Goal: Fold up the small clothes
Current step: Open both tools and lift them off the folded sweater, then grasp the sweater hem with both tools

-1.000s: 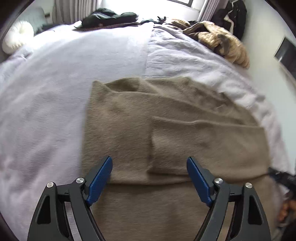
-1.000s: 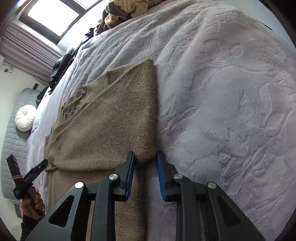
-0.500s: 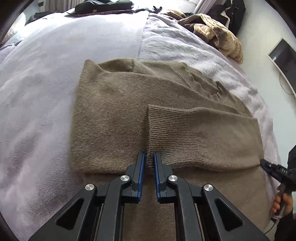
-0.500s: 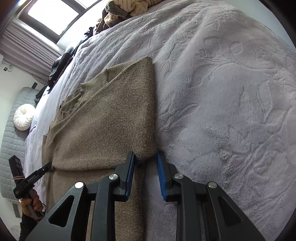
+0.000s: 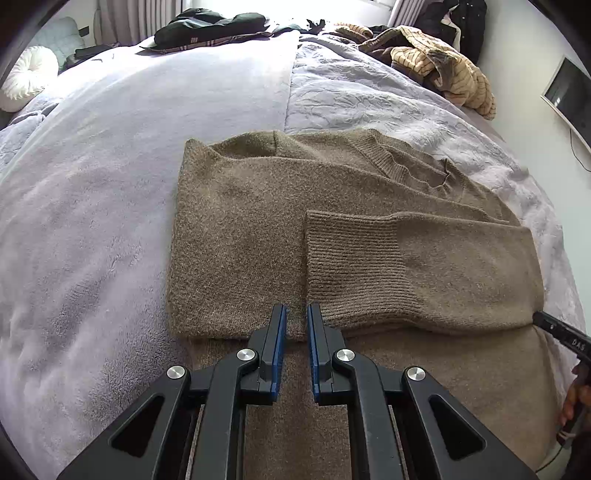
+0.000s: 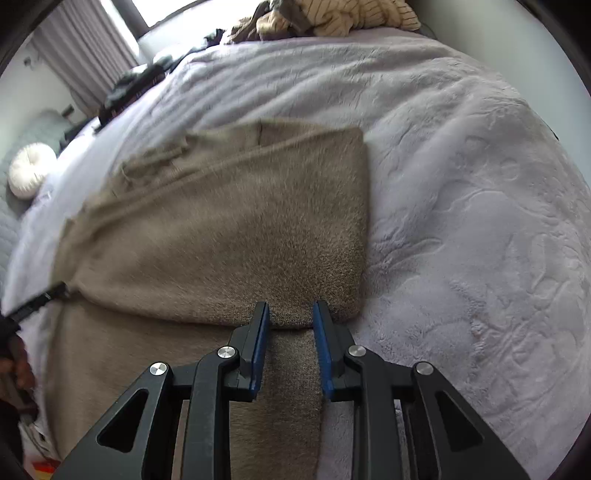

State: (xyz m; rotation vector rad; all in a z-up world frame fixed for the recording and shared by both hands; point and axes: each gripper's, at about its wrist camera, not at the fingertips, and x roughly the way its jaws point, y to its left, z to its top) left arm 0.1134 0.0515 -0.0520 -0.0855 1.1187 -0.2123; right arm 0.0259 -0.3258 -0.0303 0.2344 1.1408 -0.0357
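A brown knit sweater [image 5: 258, 229] lies flat on the bed, both sleeves folded across its body and the ribbed cuff [image 5: 351, 266] of one facing me. My left gripper [image 5: 295, 317] is shut on the sweater where the near edge of the folded sleeves meets the cuff, with knit between the blue pads. In the right wrist view the sweater [image 6: 221, 229] is blurred. There my right gripper [image 6: 290, 314] is shut on the near edge of the folded sleeve, close to the sweater's right side. The right gripper's tip [image 5: 561, 332] shows at the left wrist view's right edge.
A lilac plush bed cover [image 5: 92, 184] surrounds the sweater. At the far corner lies a striped tan clothes pile [image 5: 436, 62], with dark clothes [image 5: 210, 26] at the head and a white round cushion [image 5: 26, 77] at the far left. A person's hand [image 5: 576, 398] holds the right gripper.
My left jaws went from wide open to shut on the sweater at the sleeve's near edge. The right gripper kept its grip but rolled and shifted, so the sweater now sits more squarely ahead.
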